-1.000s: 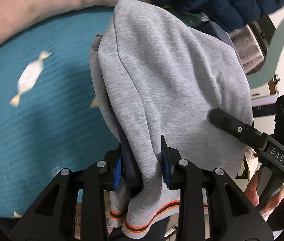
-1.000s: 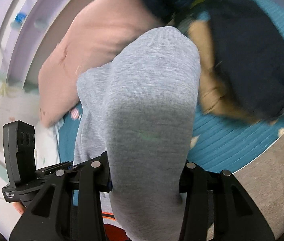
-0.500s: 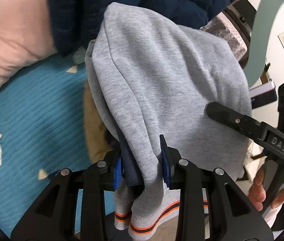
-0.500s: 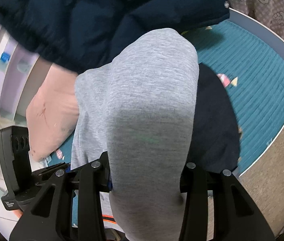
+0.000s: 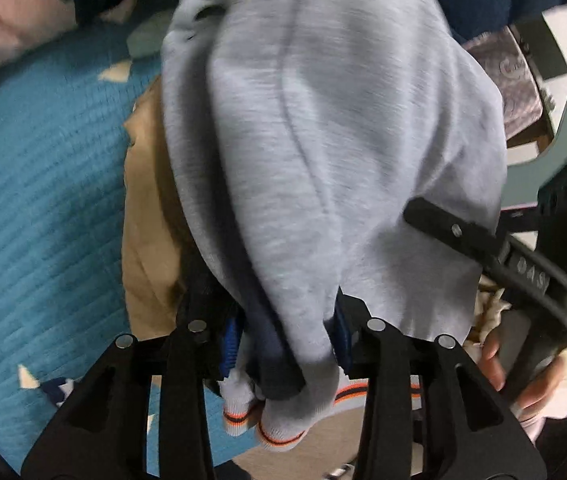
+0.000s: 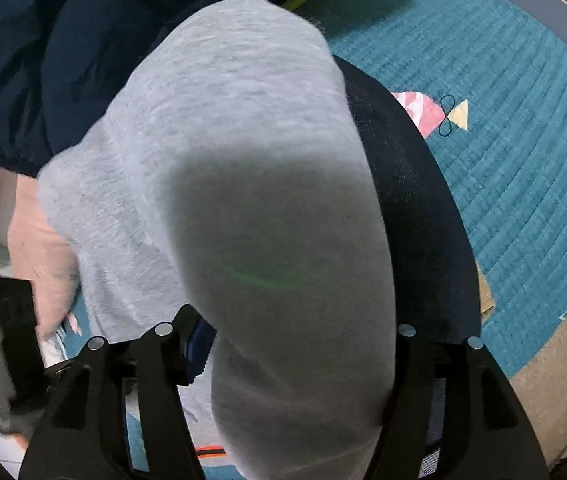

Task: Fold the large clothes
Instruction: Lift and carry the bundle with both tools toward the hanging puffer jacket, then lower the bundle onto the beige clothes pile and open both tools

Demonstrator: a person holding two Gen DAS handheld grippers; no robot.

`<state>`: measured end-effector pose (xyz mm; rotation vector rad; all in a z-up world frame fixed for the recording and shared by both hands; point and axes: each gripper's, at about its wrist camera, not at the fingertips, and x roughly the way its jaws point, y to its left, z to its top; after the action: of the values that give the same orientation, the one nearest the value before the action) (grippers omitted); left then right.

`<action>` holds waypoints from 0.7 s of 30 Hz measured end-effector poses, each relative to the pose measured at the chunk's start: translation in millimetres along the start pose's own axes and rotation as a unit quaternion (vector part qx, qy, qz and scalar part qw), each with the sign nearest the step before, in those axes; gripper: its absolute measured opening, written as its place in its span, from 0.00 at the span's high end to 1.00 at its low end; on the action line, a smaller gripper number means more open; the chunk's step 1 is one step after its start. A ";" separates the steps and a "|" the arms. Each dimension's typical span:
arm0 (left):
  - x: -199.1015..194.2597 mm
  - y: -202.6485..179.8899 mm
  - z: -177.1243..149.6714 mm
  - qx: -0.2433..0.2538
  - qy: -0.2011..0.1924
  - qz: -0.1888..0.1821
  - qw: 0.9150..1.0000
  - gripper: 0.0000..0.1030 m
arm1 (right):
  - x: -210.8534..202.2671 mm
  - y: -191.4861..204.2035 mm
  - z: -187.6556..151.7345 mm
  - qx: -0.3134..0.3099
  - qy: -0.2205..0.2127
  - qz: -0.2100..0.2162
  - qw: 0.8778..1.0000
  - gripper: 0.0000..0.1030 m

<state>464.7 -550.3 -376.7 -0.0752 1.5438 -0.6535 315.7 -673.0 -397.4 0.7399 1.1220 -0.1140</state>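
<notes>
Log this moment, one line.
item: grey sweater | left gripper: jaws just opened wider, sweater between | right gripper: jaws just opened wider, sweater between | below: teal blanket

Hand-held gripper hardware, both units: matte black throughout.

Left hand-held gripper (image 5: 289,332): two black angular fingers (image 5: 387,364) with cut-out windows, silver round screw heads, blue ribbed pads at the tips. Right hand-held gripper (image 6: 297,344): same black fingers (image 6: 163,364), silver screws, one blue pad visible. From the left wrist, its body bears pale lettering and a small green light.
</notes>
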 end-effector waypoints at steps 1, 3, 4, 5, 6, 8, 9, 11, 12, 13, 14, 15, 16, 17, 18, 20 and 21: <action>-1.3 3.9 1.1 -0.008 0.006 -0.006 1.000 0.62 | -1.1 -0.8 -0.7 0.005 0.003 0.002 1.000 0.44; -6.8 1.0 1.2 0.001 0.012 -0.006 1.000 0.60 | -8.2 0.7 -3.1 0.010 0.008 0.001 1.000 0.44; -12.3 -2.1 -1.3 0.015 0.010 0.002 1.000 0.59 | -16.1 3.2 -5.7 0.010 0.009 -0.002 1.000 0.43; -20.2 -7.0 -5.4 0.027 0.004 0.015 1.000 0.54 | -23.2 7.2 -6.9 0.007 0.008 -0.006 1.000 0.42; -27.0 -10.9 -6.0 0.031 -0.001 0.030 0.999 0.51 | -32.6 10.6 -9.3 0.002 0.003 -0.014 1.000 0.42; -47.3 -22.8 -13.6 0.053 -0.022 0.062 0.996 0.51 | -52.4 15.2 -14.8 -0.006 -0.013 -0.028 1.000 0.41; -56.6 -27.5 -15.8 0.065 -0.032 0.062 0.995 0.44 | -59.4 15.7 -15.1 -0.005 -0.021 -0.035 0.999 0.41; -83.7 -37.6 -20.5 0.080 -0.063 0.062 0.993 0.30 | -87.6 16.3 -23.7 0.001 -0.066 -0.063 0.996 0.41; -93.6 -39.1 -22.2 0.080 -0.075 0.062 0.992 0.30 | -101.4 17.8 -27.2 -0.001 -0.091 -0.069 0.993 0.41; -104.1 -43.6 -24.1 0.084 -0.088 0.058 0.991 0.30 | -112.7 21.7 -29.1 -0.002 -0.110 -0.068 0.992 0.41; -111.7 -49.4 -23.9 0.091 -0.097 0.049 0.990 0.30 | -130.6 26.1 -35.8 -0.006 -0.139 -0.052 0.989 0.42; -116.2 -57.1 -24.8 0.105 -0.100 0.034 0.989 0.30 | -139.1 30.4 -40.1 -0.015 -0.149 -0.037 0.988 0.45; -117.2 -60.3 -29.9 0.113 -0.099 0.028 0.988 0.30 | -143.9 37.6 -44.0 -0.029 -0.147 -0.019 0.989 0.62; -115.0 -64.0 -29.2 0.115 -0.098 0.026 0.988 0.30 | -143.3 44.4 -47.0 -0.039 -0.132 -0.009 0.990 0.78; -106.0 -64.3 -28.6 0.112 -0.091 0.022 0.989 0.32 | -138.8 46.6 -48.2 -0.044 -0.117 0.000 0.992 0.82; -83.6 -61.9 -25.9 0.103 -0.069 0.019 0.992 0.52 | -120.7 48.3 -47.0 -0.042 -0.082 0.010 0.996 0.89; -67.7 -61.9 -17.6 0.096 -0.055 0.033 0.993 0.64 | -110.7 47.8 -44.3 -0.038 -0.072 0.004 0.997 0.91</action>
<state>434.2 -566.2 -289.8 0.0840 1.3653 -0.7307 252.0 -640.8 -290.7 0.6588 0.9813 -0.1151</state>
